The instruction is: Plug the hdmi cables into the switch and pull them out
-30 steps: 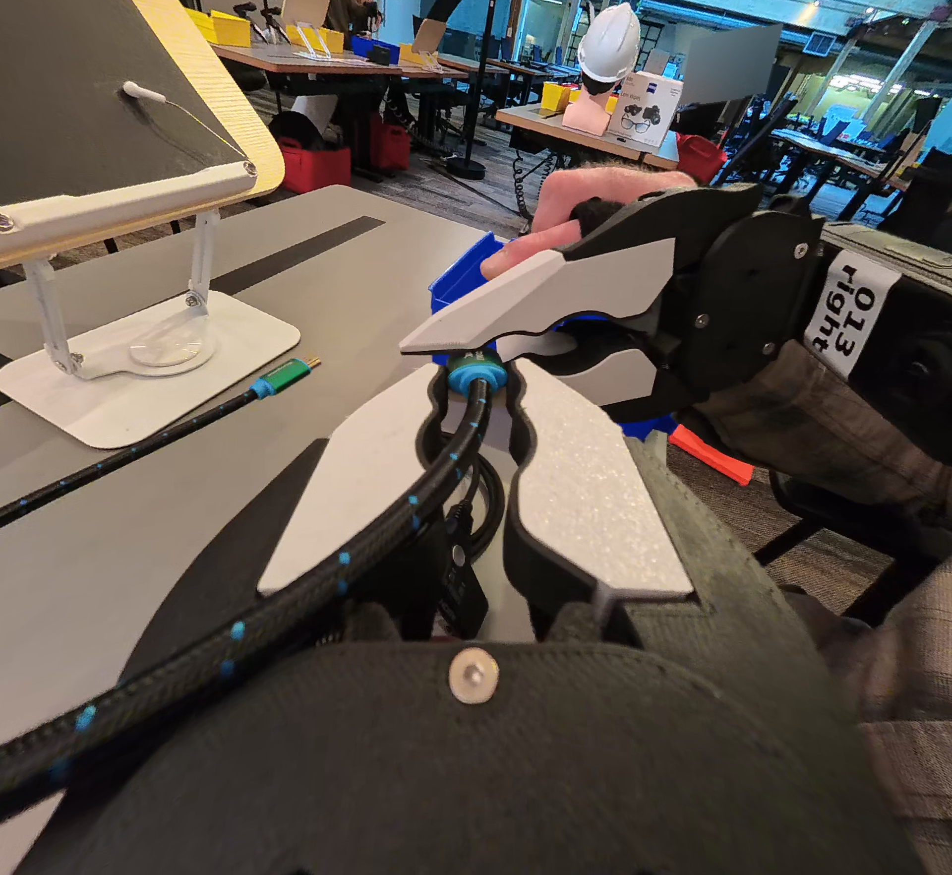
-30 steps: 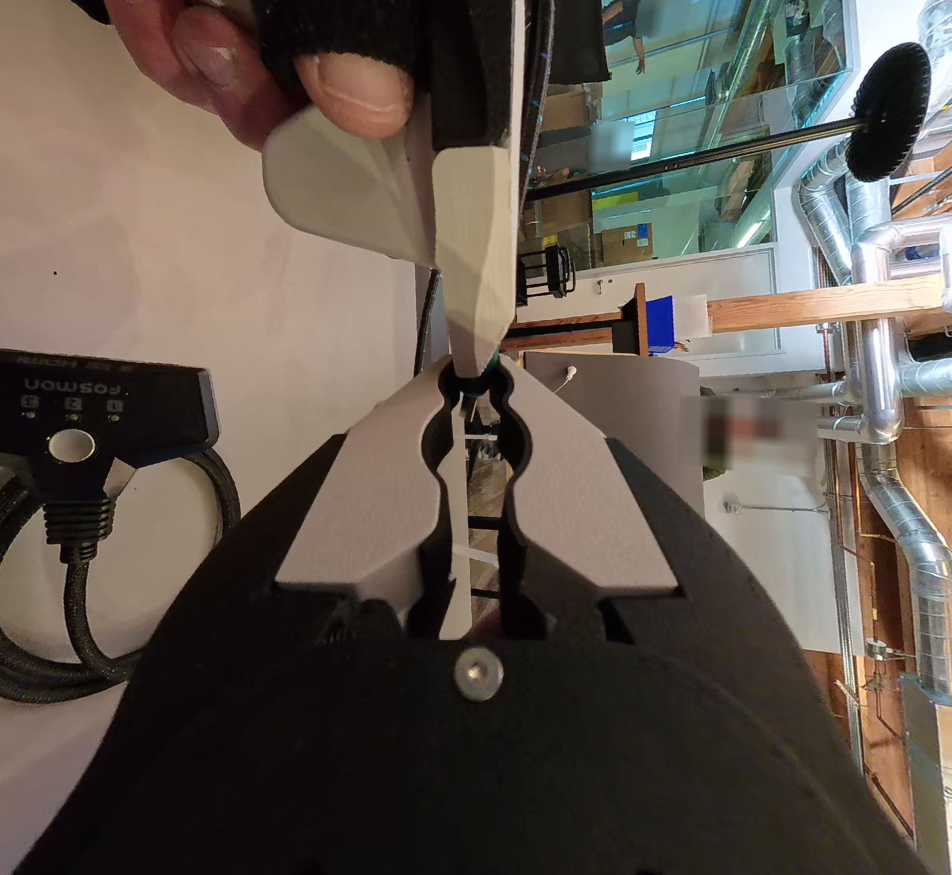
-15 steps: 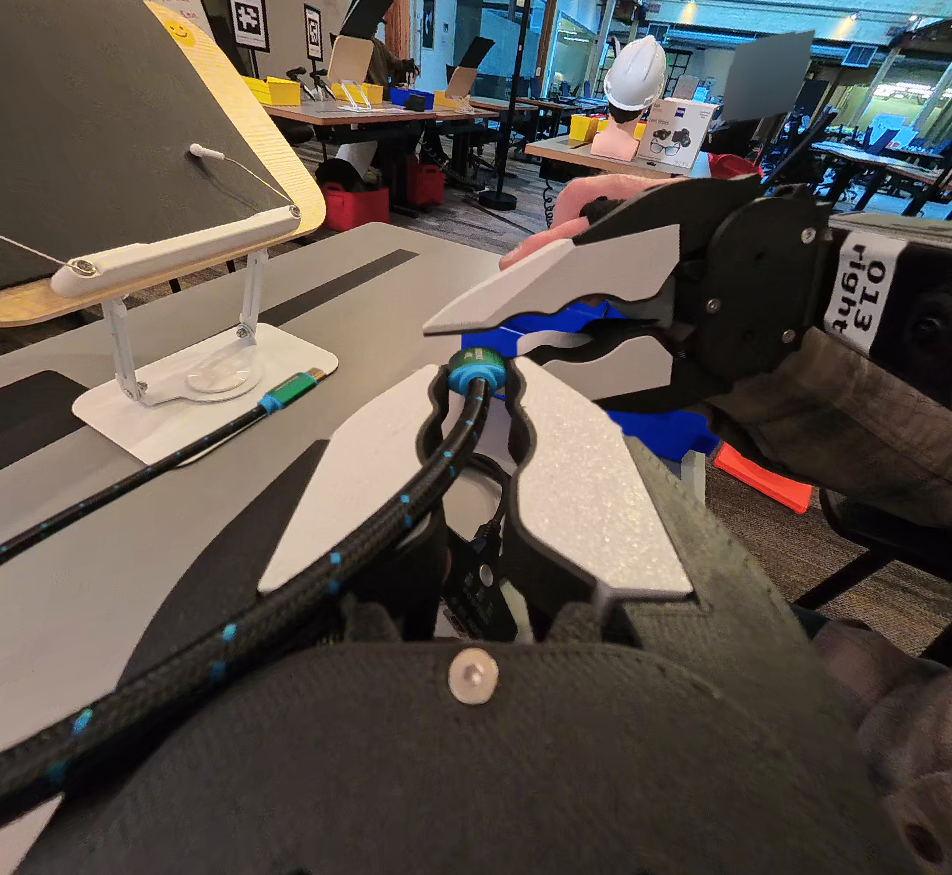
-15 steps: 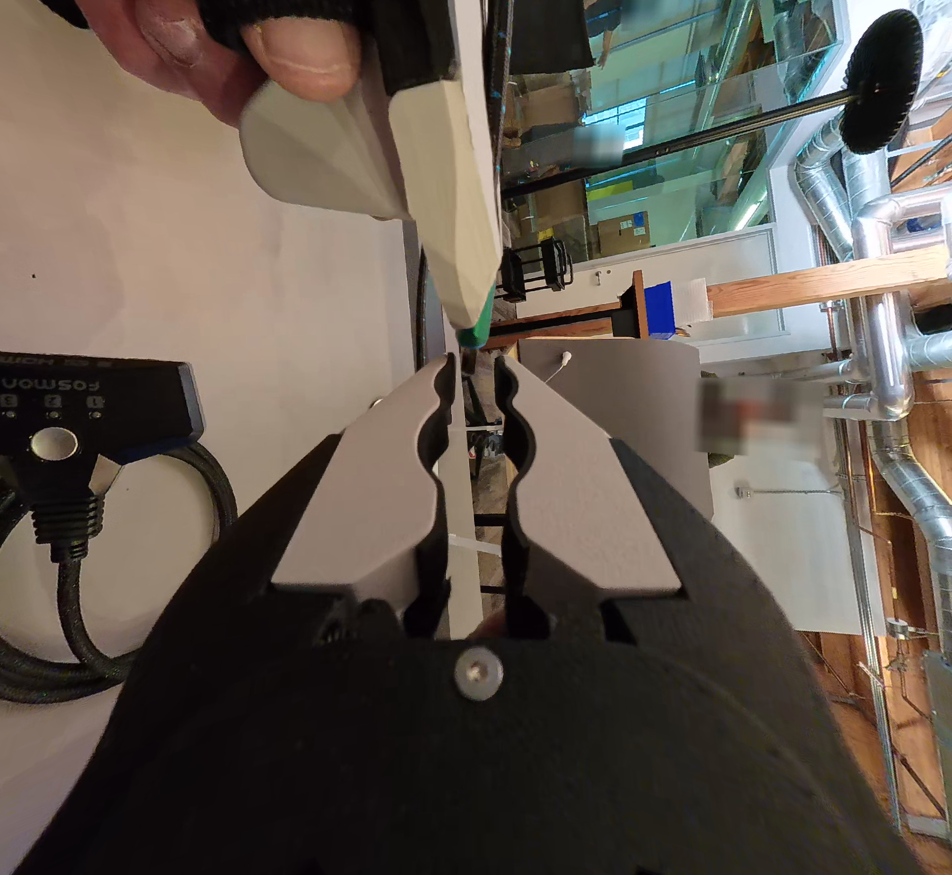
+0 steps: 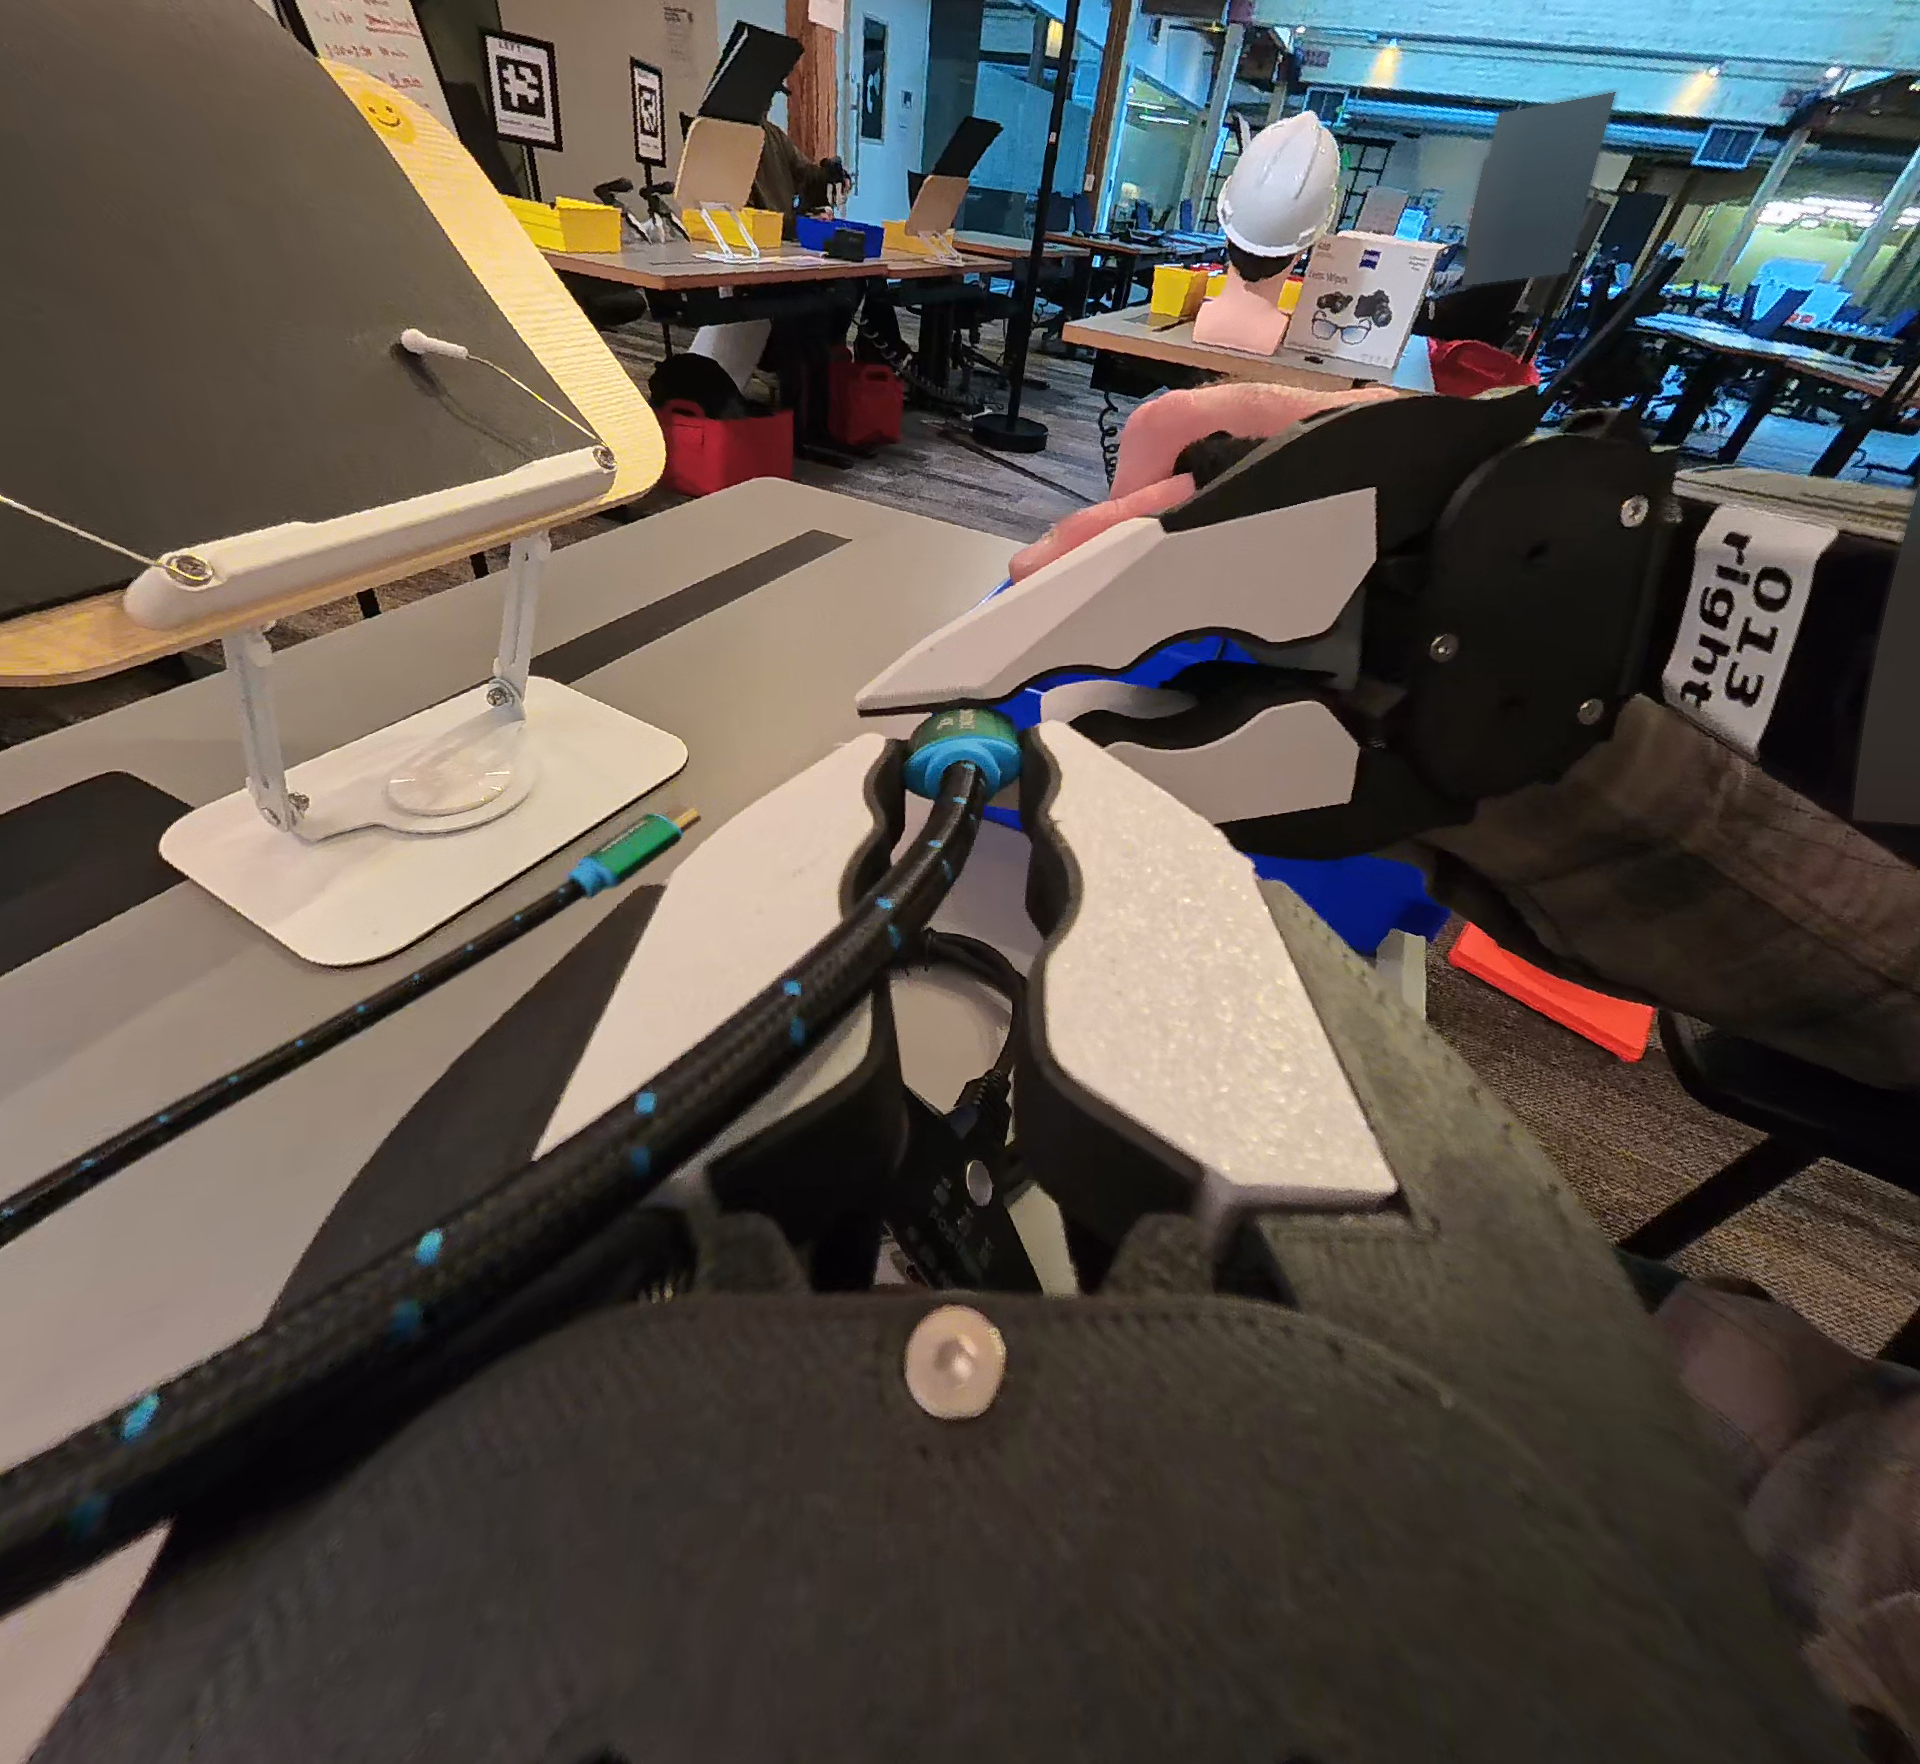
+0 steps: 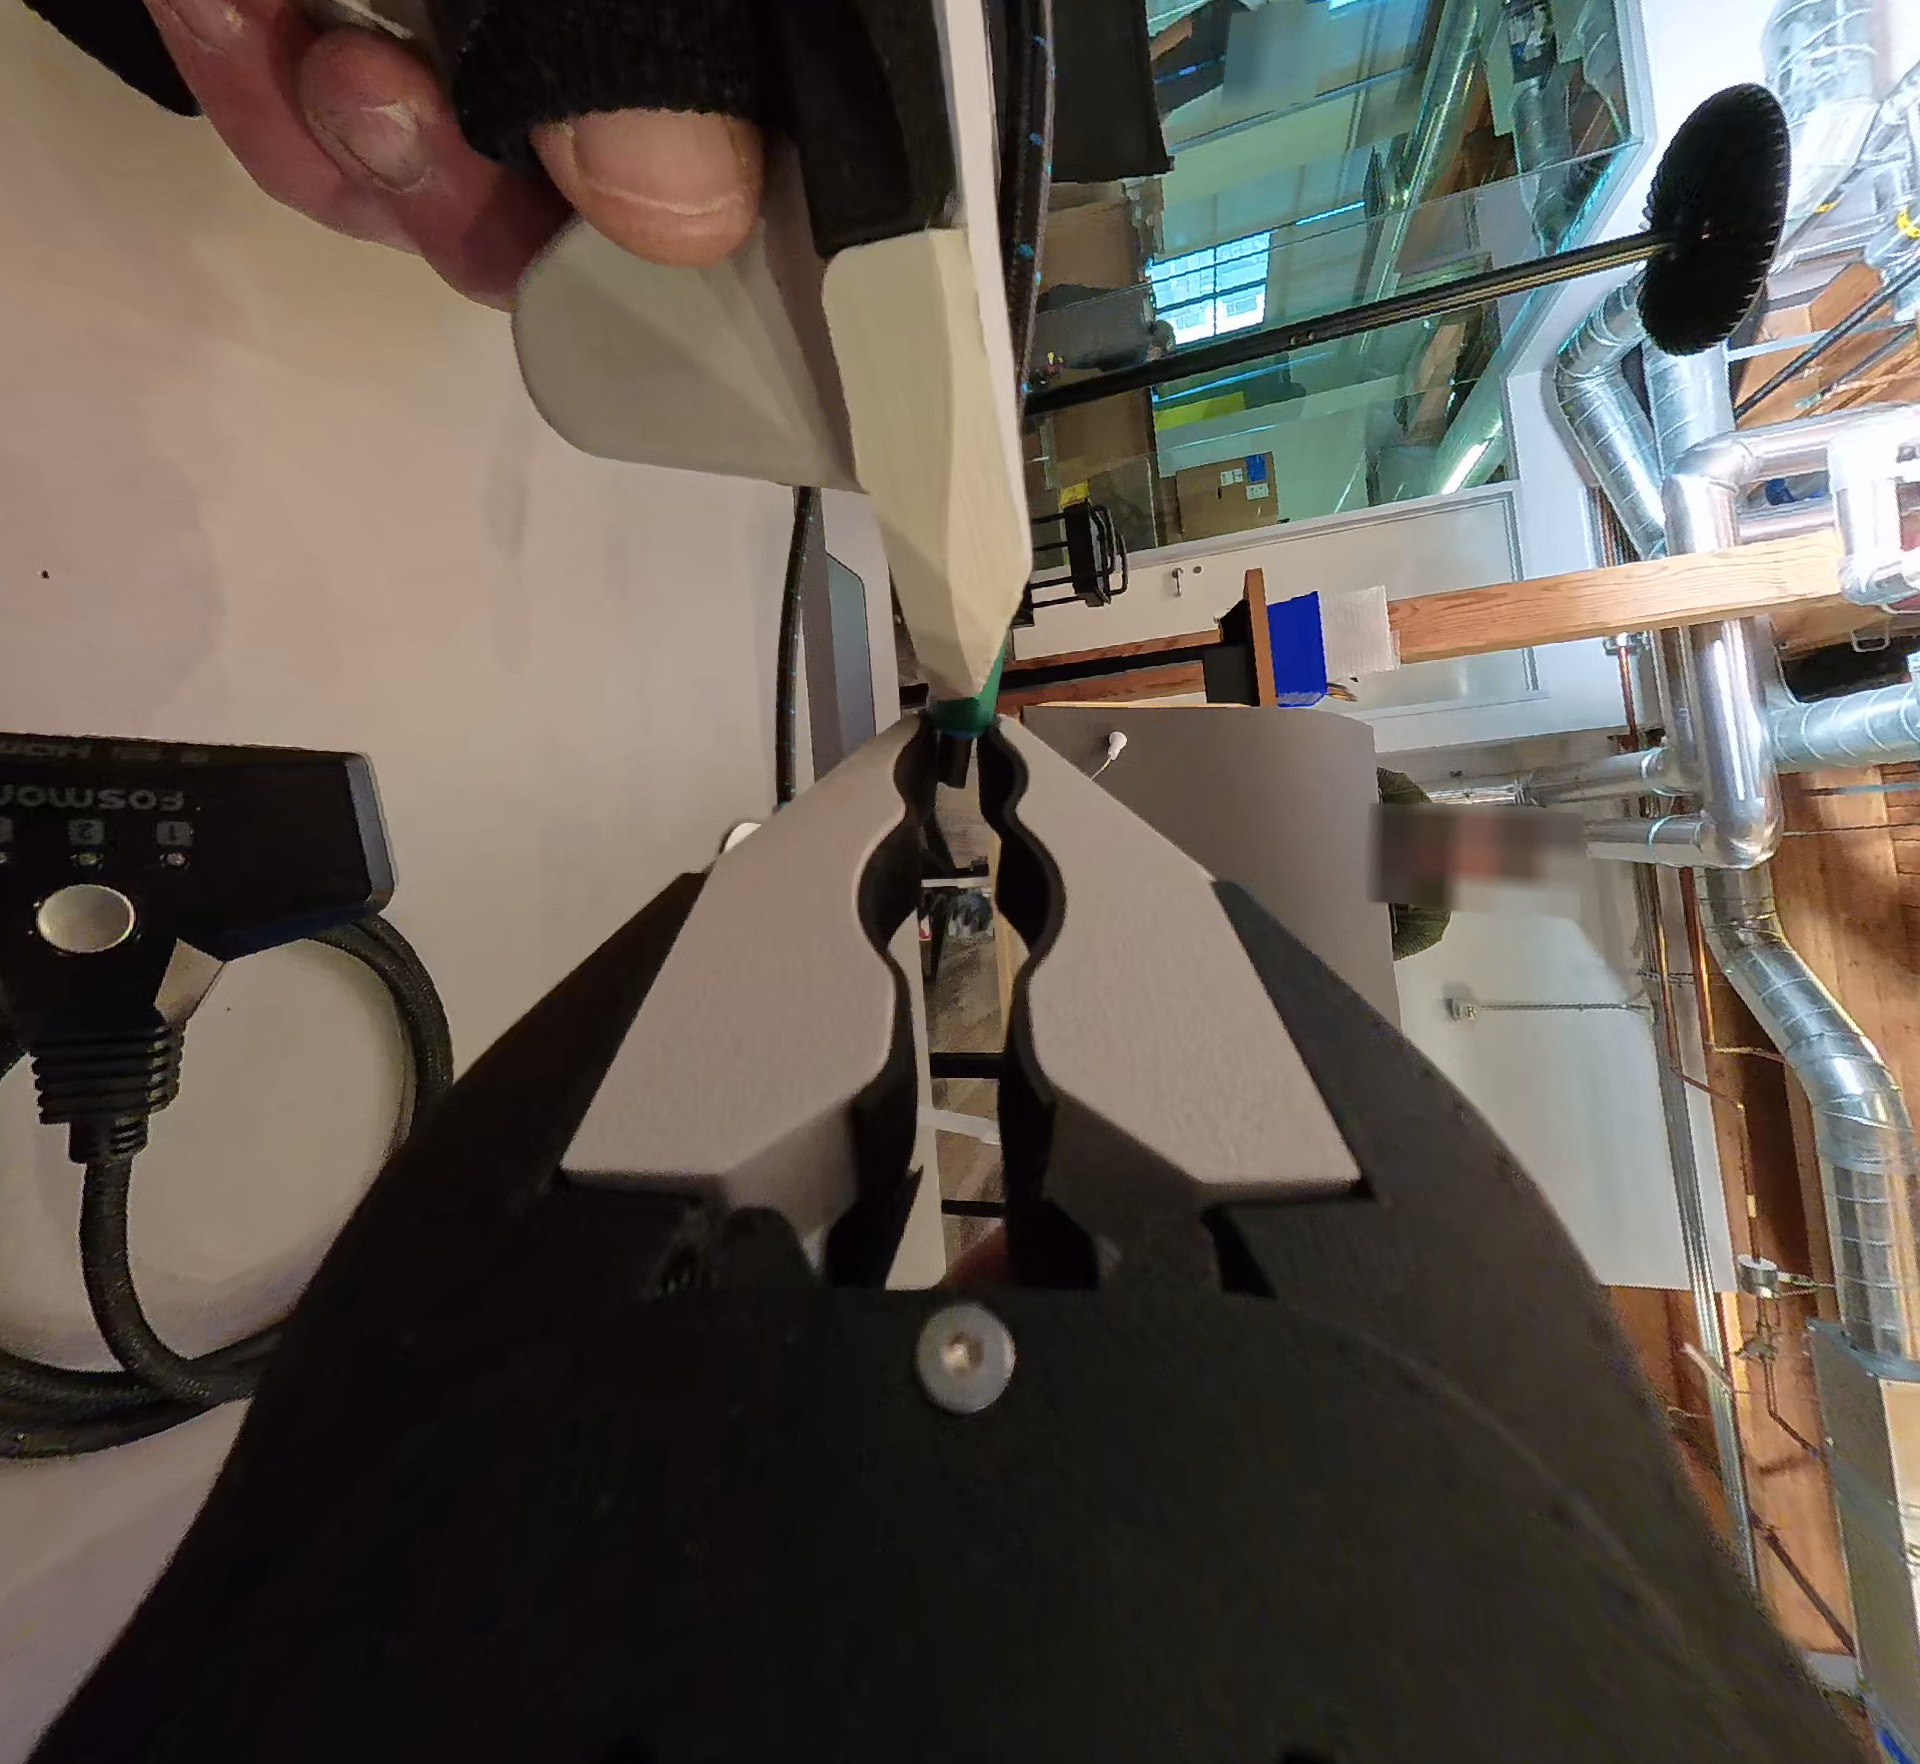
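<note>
Your left tongs (image 5: pixel 956 758) are clamped on the green plug (image 5: pixel 958 740) of a braided HDMI cable (image 5: pixel 665 1091), which trails back over the tongs' body toward you. The plug's long axis runs forward along the left fingers, so its tip points away from you. Your right tongs (image 5: pixel 935 706) come in from the right of the plug, crosswise to that axis, with their tips meeting around the plug's front end; in the right wrist view they look closed on the cable just behind the plug's blue collar, though how firmly they grip I cannot tell.

The switch (image 6: pixel 177 841) lies flat on the counter (image 6: pixel 312 467), left of the plug in the right wrist view and well apart from it, its own lead coiled beside it. A second cable's green plug (image 5: pixel 634 857) rests on the counter left of the held plug, just beside the white stand base (image 5: pixel 416 841).

A blue bin (image 5: pixel 1340 893) sits behind the right tongs; its contents are hidden.
</note>
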Tool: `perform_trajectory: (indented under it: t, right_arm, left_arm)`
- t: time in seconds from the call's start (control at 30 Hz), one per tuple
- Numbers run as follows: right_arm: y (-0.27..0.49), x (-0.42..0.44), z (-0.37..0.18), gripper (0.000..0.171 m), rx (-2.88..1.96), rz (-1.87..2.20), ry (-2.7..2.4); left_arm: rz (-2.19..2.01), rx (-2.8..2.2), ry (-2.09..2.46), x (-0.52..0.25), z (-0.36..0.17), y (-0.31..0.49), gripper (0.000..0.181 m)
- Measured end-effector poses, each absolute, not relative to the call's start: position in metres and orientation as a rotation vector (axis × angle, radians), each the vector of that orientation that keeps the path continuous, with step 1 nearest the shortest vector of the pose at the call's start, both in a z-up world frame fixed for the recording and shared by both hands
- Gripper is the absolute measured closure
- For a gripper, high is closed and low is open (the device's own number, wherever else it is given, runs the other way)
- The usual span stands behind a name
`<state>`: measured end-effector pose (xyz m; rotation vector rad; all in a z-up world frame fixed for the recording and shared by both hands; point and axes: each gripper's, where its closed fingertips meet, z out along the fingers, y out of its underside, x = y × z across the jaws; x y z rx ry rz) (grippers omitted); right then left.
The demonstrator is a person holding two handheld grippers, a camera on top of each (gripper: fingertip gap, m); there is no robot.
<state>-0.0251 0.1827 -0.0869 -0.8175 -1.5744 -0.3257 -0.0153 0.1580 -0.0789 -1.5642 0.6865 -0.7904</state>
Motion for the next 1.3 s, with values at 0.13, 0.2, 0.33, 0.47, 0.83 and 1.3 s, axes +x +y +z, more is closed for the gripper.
perform_trajectory:
  t: [0.13,0.2,0.33,0.47,0.83,1.3]
  right_arm:
    - [0.183,-0.025,-0.085,0.166,-0.81,-0.331,-1.564]
    - [0.183,-0.025,-0.084,0.166,-0.806,-0.331,-1.558]
    - [0.183,-0.026,-0.083,0.166,-0.808,-0.324,-1.542]
    - [0.187,-0.022,-0.08,0.161,-0.834,-0.306,-1.528]
    - [0.177,-0.02,-0.074,0.155,-0.819,-0.212,-1.536]
    - [0.176,-0.028,-0.068,0.168,-0.745,-0.337,-1.469]
  left_arm:
    - [-0.801,-1.565,0.682,-0.016,-0.078,0.158,0.161]
    - [-0.809,-1.562,0.676,-0.016,-0.077,0.158,0.161]
    - [-0.837,-1.56,0.653,-0.017,-0.076,0.159,0.162]
    - [-0.85,-1.559,0.629,-0.021,-0.075,0.161,0.162]
    - [-0.849,-1.541,0.631,-0.023,-0.074,0.162,0.162]
    - [-0.907,-1.534,0.601,-0.023,-0.065,0.159,0.161]
